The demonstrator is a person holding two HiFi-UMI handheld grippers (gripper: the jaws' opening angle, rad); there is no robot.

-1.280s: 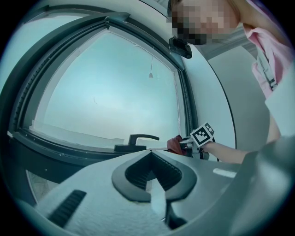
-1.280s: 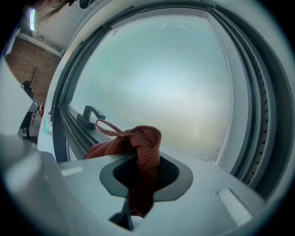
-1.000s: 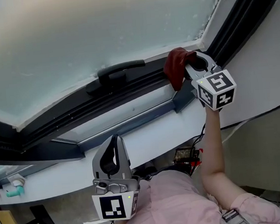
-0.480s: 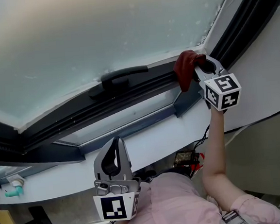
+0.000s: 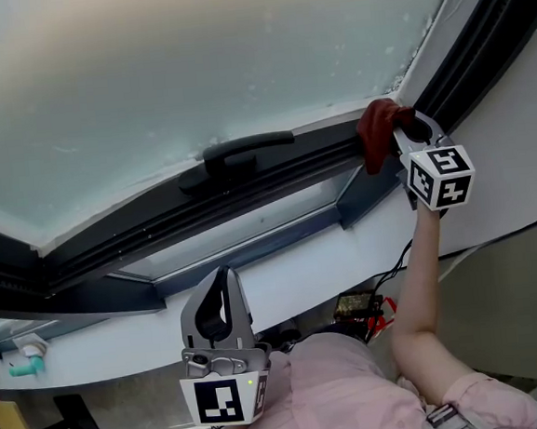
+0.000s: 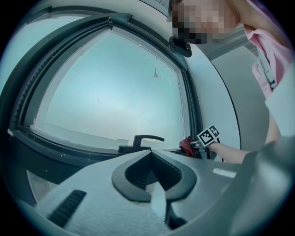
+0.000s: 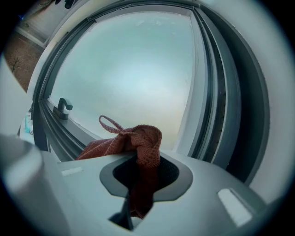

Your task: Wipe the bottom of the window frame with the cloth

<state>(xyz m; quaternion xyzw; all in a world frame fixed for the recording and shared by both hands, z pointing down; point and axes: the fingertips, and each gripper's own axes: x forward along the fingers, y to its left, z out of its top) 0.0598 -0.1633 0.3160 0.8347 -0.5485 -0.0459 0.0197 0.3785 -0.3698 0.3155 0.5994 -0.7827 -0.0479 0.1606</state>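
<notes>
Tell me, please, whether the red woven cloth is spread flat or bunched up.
Bunched up: the red woven cloth sits crumpled in the shut right claw, a loop poking out.

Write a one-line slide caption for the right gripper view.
Right gripper shut on the red cloth, raised to the corner of the dark window frame beside pale glass.

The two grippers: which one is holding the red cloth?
The right gripper: its jaws are shut on the cloth at the window frame. The left gripper hangs low, shut on nothing.
</notes>
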